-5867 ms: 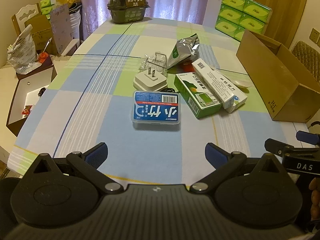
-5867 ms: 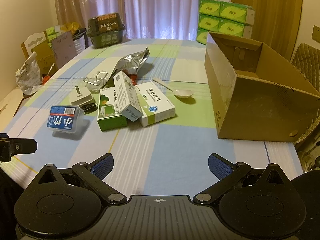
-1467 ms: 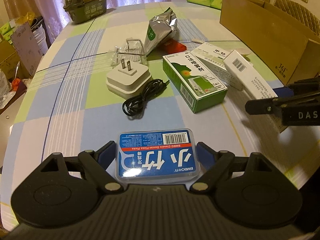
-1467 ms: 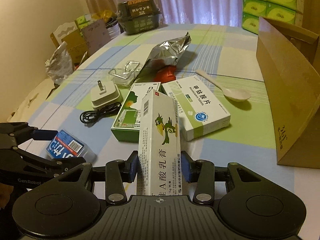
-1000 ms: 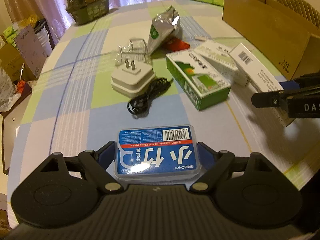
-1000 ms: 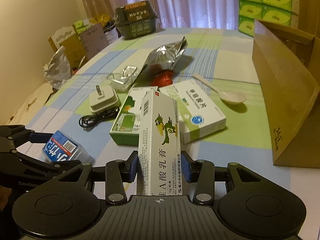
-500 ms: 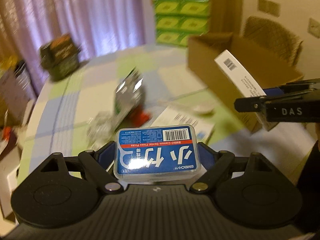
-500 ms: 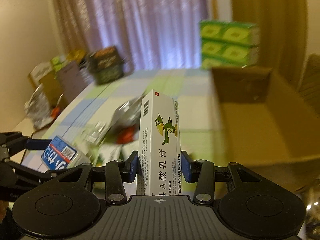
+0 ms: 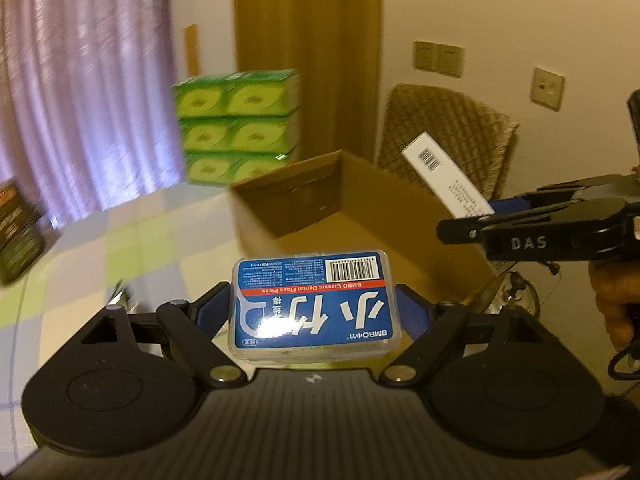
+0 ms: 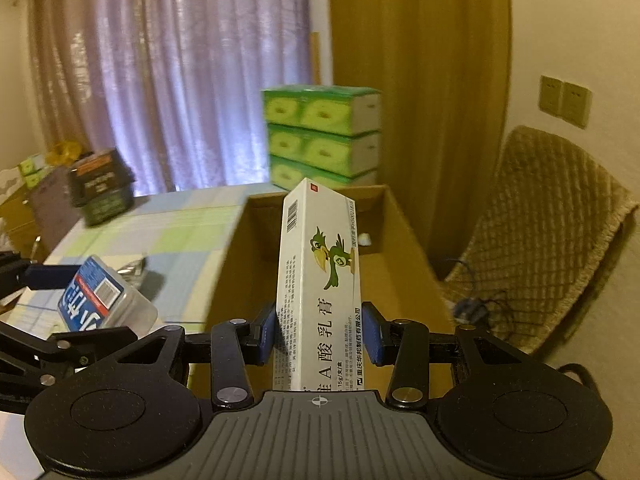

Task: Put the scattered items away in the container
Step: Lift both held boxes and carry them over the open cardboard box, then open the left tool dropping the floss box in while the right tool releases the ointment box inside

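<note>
Purple curtains [image 10: 168, 80] and stacked green tissue packs [image 10: 320, 136] back the open cardboard box [image 10: 404, 240]. Left gripper [image 9: 314, 312] pinches the floss-pick case [image 9: 314, 304]; right gripper [image 10: 318, 338] clamps the ointment carton [image 10: 320, 280] above it.

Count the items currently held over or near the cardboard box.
2: the floss pick case in the left hand-held gripper, and the ointment box in the right hand-held gripper above the cardboard box.
</note>
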Motion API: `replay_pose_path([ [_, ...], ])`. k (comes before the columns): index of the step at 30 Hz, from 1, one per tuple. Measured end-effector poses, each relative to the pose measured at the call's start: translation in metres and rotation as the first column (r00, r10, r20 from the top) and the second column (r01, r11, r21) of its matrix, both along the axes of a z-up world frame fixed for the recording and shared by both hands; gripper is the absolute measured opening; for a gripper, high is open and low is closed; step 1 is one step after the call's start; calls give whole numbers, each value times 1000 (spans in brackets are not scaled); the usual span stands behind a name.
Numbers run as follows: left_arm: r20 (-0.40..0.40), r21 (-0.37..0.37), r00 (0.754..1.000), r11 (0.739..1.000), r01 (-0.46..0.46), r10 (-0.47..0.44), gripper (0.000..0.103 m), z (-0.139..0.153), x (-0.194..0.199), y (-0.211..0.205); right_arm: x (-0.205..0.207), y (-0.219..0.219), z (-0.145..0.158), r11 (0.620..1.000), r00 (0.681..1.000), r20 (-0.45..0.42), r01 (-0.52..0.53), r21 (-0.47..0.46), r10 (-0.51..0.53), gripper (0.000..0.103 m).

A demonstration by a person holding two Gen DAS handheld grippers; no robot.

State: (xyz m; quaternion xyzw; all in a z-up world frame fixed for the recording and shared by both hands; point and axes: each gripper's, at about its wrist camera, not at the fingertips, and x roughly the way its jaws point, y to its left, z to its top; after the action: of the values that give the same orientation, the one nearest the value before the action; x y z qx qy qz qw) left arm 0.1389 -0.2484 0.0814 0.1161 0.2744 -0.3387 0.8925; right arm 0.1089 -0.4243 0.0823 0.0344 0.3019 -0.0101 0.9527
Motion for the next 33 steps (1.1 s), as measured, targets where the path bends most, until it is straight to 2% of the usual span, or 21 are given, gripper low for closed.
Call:
replay_pose_path([
  [10,0,3,995,995,96,-96,83,-24,26,-53,17,-32,-19,999,999,-41,28,22,-27,46],
  [16,2,39,987,986,160,-161,83,-38,31,-73,26,-39,-32,999,998,-62,33,35,-31,46],
  [26,5,75,985,982,171,-172,84,-48,32,-71,30,-43,-36,998,997,-72,40,39,-38,46],
  [28,3,75,985,983,169,-170,87,-48,31,-68,30,-43,-37,998,997,-72,40,39,-37,46],
  [29,8,75,986,983,168,-169,92,-48,31,-67,30,-43,-36,998,997,-72,40,41,-37,46],
  [33,29,85,983,980,181,-184,93,-46,28,-67,28,-43,-35,998,997,-70,41,41,-38,46],
])
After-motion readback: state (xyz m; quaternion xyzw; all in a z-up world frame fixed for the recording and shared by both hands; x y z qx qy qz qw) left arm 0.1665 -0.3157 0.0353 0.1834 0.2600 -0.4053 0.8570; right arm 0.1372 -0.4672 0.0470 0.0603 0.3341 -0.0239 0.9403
